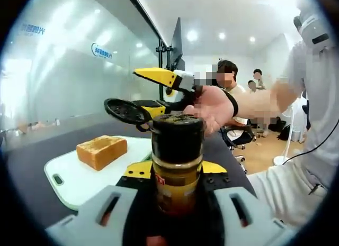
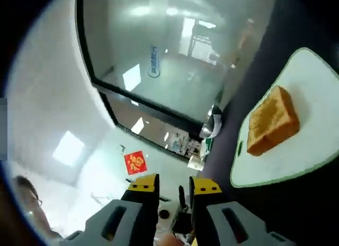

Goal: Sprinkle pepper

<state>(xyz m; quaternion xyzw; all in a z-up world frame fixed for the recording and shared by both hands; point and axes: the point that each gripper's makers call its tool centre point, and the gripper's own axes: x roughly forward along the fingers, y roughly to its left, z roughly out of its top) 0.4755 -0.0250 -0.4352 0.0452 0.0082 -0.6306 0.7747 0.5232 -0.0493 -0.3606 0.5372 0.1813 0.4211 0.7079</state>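
**Pepper jar open and upright, toast not yet seasoned**

The left gripper (image 1: pixel 177 203) is clamped on the pepper jar (image 1: pixel 176 166), which stands upright between its jaws with the open mouth facing up. The jar's flip lid (image 1: pixel 127 111) hangs open just beyond the rim, hinged to one side. Past the lid, the right gripper (image 1: pixel 159 90) reaches in from the far side, held in a hand (image 1: pixel 214 106); one of its yellow jaws sits at the lid, the other well above it.

In the right gripper view, that gripper's (image 2: pixel 175 196) jaws stand slightly apart with something small and dark between them; I cannot tell whether they are pinching it.

The slice of toast (image 1: pixel 101 151) lies on a white cutting board (image 1: pixel 79 180), ahead and to the left of the jar.

Risks from here, as I judge them: tipping the jar before it is over the toast would scatter pepper on the board or the dark table (image 2: pixel 296 203). The open lid could swing back over the mouth once the jar tilts. A hard shake could dump too much.
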